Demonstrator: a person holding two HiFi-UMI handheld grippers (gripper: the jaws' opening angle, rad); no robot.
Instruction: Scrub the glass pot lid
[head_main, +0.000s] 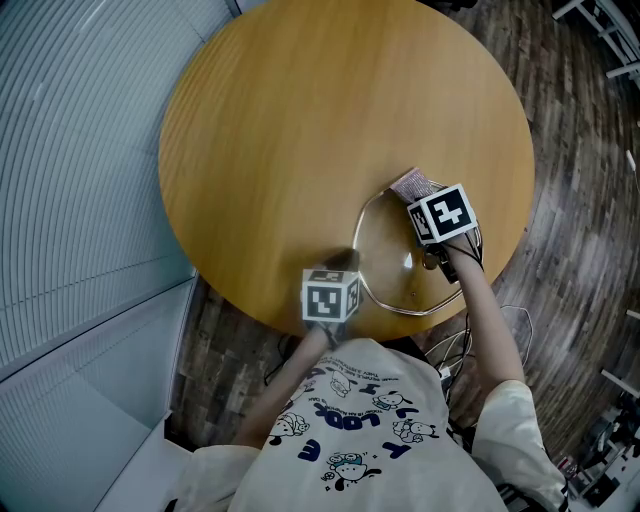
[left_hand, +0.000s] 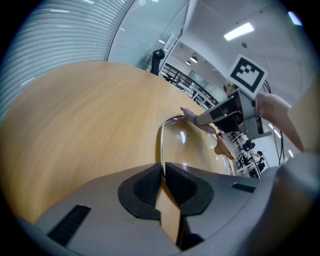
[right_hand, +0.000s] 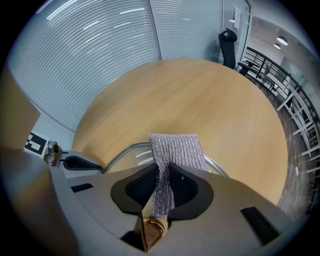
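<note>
Nearest us, L gripper (head_main: 348, 268) is closed edge-on over the near-left rim of the glass pot lid (head_main: 398, 262). Its own view shows the pads (left_hand: 145, 187) pinching the metal rim w/ no gap. Lid lies flat on the round wooden table (head_main: 300, 110), close to the near edge, just in front of our torso. R gripper (head_main: 420, 203) reaches over the lid's right side, forearm straight, jaws pointing away & down. It clamps a silver mesh scrub cloth (right_hand: 175, 146), free end draped at the lid's far rim (looks like contact w/ the glass, can't confirm). So most of the glass lies back toward us from the cloth. We judge the next stroke prob. pulls across the lid toward L gripper, which anchors it. R is the working arm.
</note>
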